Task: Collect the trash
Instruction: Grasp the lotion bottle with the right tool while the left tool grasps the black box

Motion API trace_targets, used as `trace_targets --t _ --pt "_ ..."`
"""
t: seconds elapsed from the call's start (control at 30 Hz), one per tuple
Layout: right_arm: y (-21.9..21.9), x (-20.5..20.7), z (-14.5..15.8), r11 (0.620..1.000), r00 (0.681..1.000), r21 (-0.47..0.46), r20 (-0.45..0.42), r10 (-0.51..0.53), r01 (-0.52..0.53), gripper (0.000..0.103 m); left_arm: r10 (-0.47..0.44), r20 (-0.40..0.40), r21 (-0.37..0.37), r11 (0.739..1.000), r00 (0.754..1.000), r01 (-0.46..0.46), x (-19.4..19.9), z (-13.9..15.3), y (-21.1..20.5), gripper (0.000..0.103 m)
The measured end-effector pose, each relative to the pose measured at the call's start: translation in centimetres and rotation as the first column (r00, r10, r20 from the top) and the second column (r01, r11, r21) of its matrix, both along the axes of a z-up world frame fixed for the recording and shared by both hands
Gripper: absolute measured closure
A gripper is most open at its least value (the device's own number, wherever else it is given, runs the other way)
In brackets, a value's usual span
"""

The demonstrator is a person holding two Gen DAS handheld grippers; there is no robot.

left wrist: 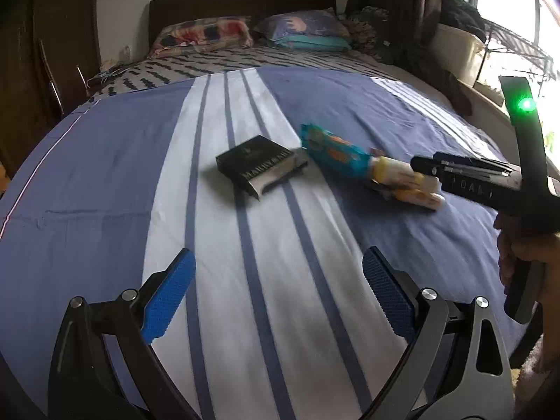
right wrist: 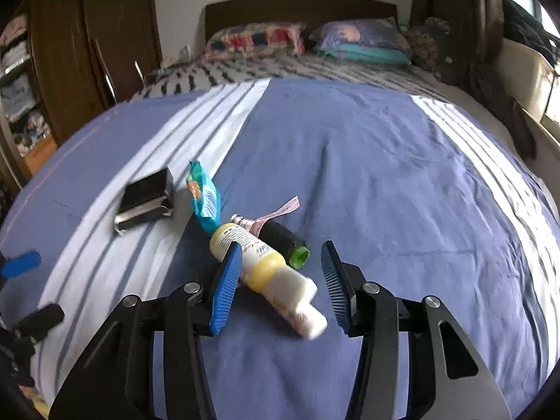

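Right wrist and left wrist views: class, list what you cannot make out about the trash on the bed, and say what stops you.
- White and yellow bottle: label text unreadable in the right wrist view, blurred.
- Dark bottle with green cap: hidden in the left wrist view behind the right gripper.
- Pink slip: print too small in the right wrist view.
- Black box: lettering smeared in the left wrist view.

Striped blue-and-white bedspread (right wrist: 385, 161): woven cloth, matt, faintly creased. White-and-yellow plastic bottle (right wrist: 266, 273): smooth, slight sheen. At its 1 o'clock, black cylinder with green cap (right wrist: 285, 241): matt plastic. At 11, teal snack wrapper (right wrist: 204, 199): glossy crinkled film. Black box (left wrist: 257, 162): smooth card, satin. Blue gripper pads (right wrist: 225, 290): ribbed rubbery finish. Dark headboard (left wrist: 241, 3): polished wood.
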State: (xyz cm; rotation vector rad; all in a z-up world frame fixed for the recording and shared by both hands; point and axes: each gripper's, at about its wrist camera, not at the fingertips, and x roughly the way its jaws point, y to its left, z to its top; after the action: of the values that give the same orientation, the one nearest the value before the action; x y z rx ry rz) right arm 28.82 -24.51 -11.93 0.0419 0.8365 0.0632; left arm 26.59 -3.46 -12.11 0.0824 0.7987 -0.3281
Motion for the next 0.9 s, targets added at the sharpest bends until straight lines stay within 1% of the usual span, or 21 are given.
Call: trace_targets --t 0.03,0.23,0.3,0.37,0.43,0.5,0.63,0.77,0.8,0.87,0.9 --pt "0.1 0.6 -0.5 1.0 1.0 0.004 -0.016 0.014 -0.014 0.055 0.002 0.001 0.006 1.0 1.0 -0.002 0.5 -0.1 -0.1 0.012" --pt "1.4 1.5 -1.3 0.997 0.996 0.002 -0.041 0.083 -0.083 0.055 0.0 -0.013 0.042 0.999 1.0 0.0 3.8 -1.0 -0.1 0.012" --pt "1.9 1.6 -1.6 0.995 0.994 -0.013 -0.047 0.1 -0.101 0.056 -0.002 -0.025 0.037 0.999 1.0 0.003 4.9 -1.3 0.0 0.012" --pt "2.2 1.8 -1.9 0.993 0.992 -0.014 -0.058 0.116 -0.117 0.064 -0.001 -0.037 0.043 0.999 0.999 0.003 6.3 -1.7 0.1 0.012" --pt "2.7 2.1 -2.3 0.991 0.988 -0.017 -0.073 0.133 -0.135 0.069 -0.001 -0.034 0.063 0.998 0.999 0.003 7.7 -1.9 0.1 0.012" --pt "2.8 2.1 -2.4 0.99 0.988 -0.017 -0.071 0.139 -0.14 0.07 -0.012 -0.034 0.072 0.997 0.999 0.014 8.8 -2.2 0.0 0.012" --pt "2.7 1.5 -1.7 0.989 0.988 0.012 -0.045 0.151 -0.15 0.07 -0.062 -0.03 0.101 0.993 0.998 0.065 11.2 -2.8 -0.7 0.012" --pt "2.0 0.0 -1.0 0.985 0.986 0.066 -0.039 0.162 -0.159 0.07 -0.113 -0.025 0.131 0.985 0.993 0.115 13.0 -3.4 -1.6 0.011" --pt "1.7 -0.4 -0.8 0.984 0.986 0.076 -0.036 0.163 -0.16 0.07 -0.136 -0.028 0.133 0.981 0.99 0.139 13.3 -3.5 -1.8 0.01" --pt "0.9 -1.0 -0.5 0.984 0.987 0.094 -0.037 0.154 -0.15 0.07 -0.194 -0.058 0.109 0.974 0.979 0.199 14.0 -3.9 -2.3 0.008" --pt "0.6 -1.0 -0.5 0.984 0.988 0.101 -0.042 0.148 -0.143 0.07 -0.214 -0.063 0.12 0.968 0.975 0.221 14.3 -4.2 -2.8 0.008"
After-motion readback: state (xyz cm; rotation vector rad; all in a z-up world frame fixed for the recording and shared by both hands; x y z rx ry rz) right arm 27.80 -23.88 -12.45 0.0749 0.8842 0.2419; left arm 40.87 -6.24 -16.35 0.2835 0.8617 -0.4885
